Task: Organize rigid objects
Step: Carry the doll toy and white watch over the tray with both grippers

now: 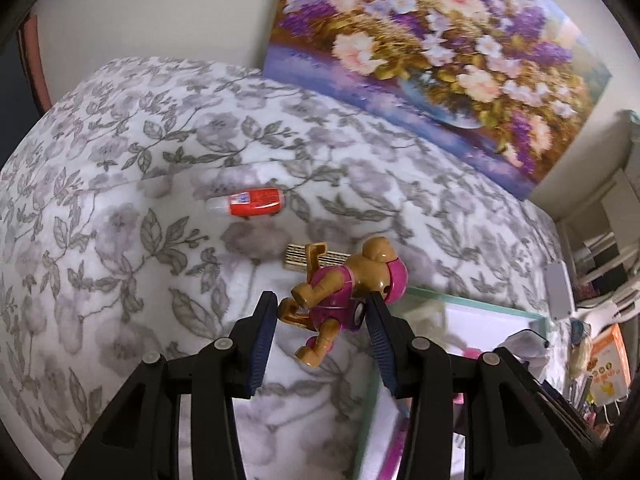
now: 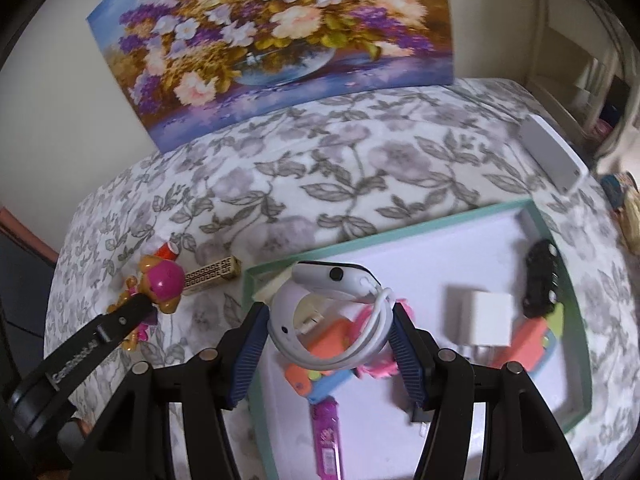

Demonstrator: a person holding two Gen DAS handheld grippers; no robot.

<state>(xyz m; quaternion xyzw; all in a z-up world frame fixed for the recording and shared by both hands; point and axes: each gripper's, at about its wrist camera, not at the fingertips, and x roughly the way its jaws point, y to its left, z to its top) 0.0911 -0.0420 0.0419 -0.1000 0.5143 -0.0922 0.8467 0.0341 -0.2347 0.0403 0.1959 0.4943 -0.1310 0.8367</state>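
In the left wrist view, our left hand-held gripper (image 1: 322,316) clamps a toy dog figure (image 1: 340,296) above the bed (image 1: 120,184), with the teal-rimmed tray (image 1: 480,304) just right of it. In the right wrist view, our right hand-held gripper (image 2: 330,328) holds a white smartwatch (image 2: 320,304) with its cable, directly over that tray (image 2: 576,320), so it is nearer.

Two wrist fisheyes angled steeply down over a floral bedspread (image 1: 120,200)

Both look along their fingers toward the flower painting (image 1: 432,60); the left view sits left of the mint-rimmed tray (image 2: 576,280), the right directly above it. Both share painting, bedspread and tray.
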